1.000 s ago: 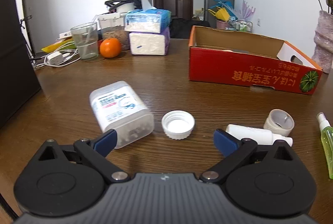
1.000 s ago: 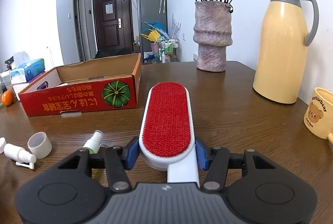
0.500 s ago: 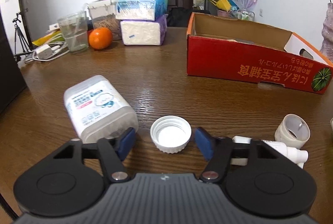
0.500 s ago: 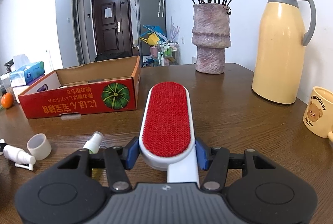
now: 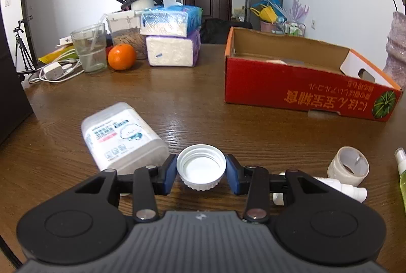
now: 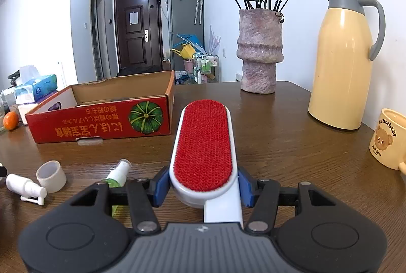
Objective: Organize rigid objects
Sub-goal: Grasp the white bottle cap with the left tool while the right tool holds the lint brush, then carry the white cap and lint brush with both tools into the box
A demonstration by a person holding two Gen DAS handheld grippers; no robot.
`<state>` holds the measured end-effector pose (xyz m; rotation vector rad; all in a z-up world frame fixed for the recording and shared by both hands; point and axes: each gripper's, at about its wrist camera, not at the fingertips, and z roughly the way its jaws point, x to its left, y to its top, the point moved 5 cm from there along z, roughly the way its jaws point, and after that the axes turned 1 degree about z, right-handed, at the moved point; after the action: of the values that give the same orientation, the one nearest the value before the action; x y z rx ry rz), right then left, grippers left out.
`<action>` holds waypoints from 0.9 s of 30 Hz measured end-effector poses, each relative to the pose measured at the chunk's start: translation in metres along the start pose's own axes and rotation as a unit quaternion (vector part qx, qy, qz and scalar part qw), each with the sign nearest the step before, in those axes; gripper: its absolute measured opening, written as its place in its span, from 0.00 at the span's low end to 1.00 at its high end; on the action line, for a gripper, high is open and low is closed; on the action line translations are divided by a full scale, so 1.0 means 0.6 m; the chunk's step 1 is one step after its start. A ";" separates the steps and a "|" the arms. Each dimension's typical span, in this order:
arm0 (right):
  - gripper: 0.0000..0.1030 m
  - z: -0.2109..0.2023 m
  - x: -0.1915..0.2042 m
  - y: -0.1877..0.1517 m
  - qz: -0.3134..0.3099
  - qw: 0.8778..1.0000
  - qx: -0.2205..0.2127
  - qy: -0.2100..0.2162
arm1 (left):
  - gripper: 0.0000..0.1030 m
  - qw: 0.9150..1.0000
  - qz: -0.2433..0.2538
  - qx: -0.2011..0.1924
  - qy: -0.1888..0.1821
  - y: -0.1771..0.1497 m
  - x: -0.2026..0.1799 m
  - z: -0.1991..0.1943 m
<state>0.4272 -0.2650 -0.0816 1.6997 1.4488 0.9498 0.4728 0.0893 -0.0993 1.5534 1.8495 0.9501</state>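
On counter (image 5: 228, 118): left hand-held gripper (image 5: 201, 172), jaws just closing, pinching white cap (image 5: 201, 166); jar (image 5: 121, 137) touching left finger, spray bottle (image 5: 337, 186) beside right. Right hand-held gripper (image 6: 203, 185) clamping lint brush (image 6: 204, 146).

A dark wooden counter (image 5: 192, 105) carries a red cardboard box (image 5: 299, 92), stacked tissue packs (image 5: 172, 39), an orange (image 5: 121, 56), a glass (image 5: 89, 49), a white cap (image 5: 201, 166) and a cream thermos (image 6: 342, 64).

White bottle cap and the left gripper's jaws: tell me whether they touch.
Touching. The left wrist view shows the left gripper with both blue jaws pressed against the white bottle cap's ribbed sides, no gap visible; they have just been closing.
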 end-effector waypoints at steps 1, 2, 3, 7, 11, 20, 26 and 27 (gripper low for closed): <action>0.53 -0.002 0.001 0.000 0.000 1.000 -0.001 0.001 | 0.40 1.000 -0.003 -0.004 -0.001 0.001 0.002 -0.004; 0.53 -0.002 0.003 0.000 0.000 1.000 -0.002 0.001 | 0.40 1.000 -0.006 -0.007 -0.002 0.003 0.004 -0.008; 0.53 -0.003 0.004 0.000 0.000 1.000 -0.003 0.001 | 0.40 1.000 -0.008 -0.010 -0.001 0.004 0.005 -0.011; 0.53 -0.006 0.010 0.000 -0.001 1.000 -0.006 0.004 | 0.40 1.000 -0.015 -0.019 -0.004 0.008 0.010 -0.021; 0.53 -0.010 0.017 0.001 0.000 1.000 -0.010 0.008 | 0.40 0.999 -0.018 -0.031 -0.004 0.010 0.010 -0.034; 0.53 -0.022 0.046 0.005 -0.006 0.999 -0.019 0.026 | 0.40 0.998 -0.014 -0.058 -0.021 0.016 -0.015 -0.073; 0.53 -0.031 0.063 0.017 -0.009 0.999 -0.025 0.039 | 0.40 0.997 -0.007 -0.069 -0.044 0.020 -0.046 -0.099; 0.53 -0.032 0.066 0.021 -0.010 0.999 -0.026 0.041 | 0.40 0.996 -0.006 -0.071 -0.048 0.022 -0.052 -0.103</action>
<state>0.4207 -0.2264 -0.0580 1.6225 1.4787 1.0486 0.4385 0.0494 -0.0526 1.4764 1.6852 0.9615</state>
